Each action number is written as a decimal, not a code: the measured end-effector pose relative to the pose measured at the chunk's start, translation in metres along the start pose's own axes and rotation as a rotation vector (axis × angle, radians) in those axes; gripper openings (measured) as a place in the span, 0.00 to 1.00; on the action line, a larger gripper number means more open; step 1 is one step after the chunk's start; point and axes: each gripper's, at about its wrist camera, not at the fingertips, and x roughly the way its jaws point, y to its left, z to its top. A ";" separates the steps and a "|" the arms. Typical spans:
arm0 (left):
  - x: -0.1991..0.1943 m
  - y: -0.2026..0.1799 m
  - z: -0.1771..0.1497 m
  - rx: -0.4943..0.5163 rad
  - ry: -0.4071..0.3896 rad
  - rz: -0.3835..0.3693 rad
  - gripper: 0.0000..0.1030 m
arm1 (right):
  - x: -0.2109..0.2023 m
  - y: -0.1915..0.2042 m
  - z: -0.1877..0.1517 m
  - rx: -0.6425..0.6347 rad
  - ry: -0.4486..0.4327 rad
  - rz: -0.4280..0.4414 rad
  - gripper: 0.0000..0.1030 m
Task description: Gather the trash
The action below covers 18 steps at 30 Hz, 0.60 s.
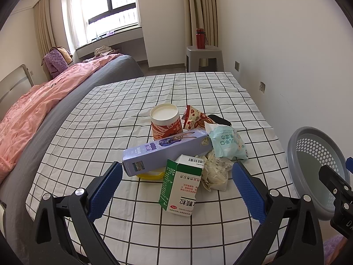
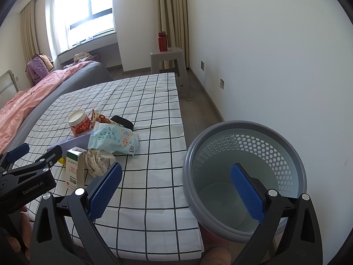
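**Left tool poised over trash pile**

The left tool (image 1: pixel 176 181) hangs with jaws spread wide and empty, a green carton (image 1: pixel 182 185) between its pads at 12 o'clock, long axis running toward the camera. The right tool (image 2: pixel 176 190), equally wide and empty, straddles the rim of the bin (image 2: pixel 220 130) beside the bench (image 2: pixel 154 198). The left is nearer the pile.

- It was a bedroom in a home.
- A bed (image 1: pixel 92 81) with a pink blanket (image 1: pixel 33 110) stood by the window (image 1: pixel 114 2).
- Long curtains (image 1: pixel 201 11) hung by the wall.
- A red bottle (image 1: pixel 200 38) sat on a stool (image 1: pixel 204 55).
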 end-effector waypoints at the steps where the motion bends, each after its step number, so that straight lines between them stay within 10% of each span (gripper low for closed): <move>1: 0.000 0.000 0.000 0.001 0.000 0.001 0.92 | 0.000 0.001 -0.001 0.000 0.000 0.000 0.94; 18: 0.007 0.005 -0.003 -0.013 0.010 0.000 0.92 | 0.001 0.003 -0.002 -0.003 0.000 0.003 0.94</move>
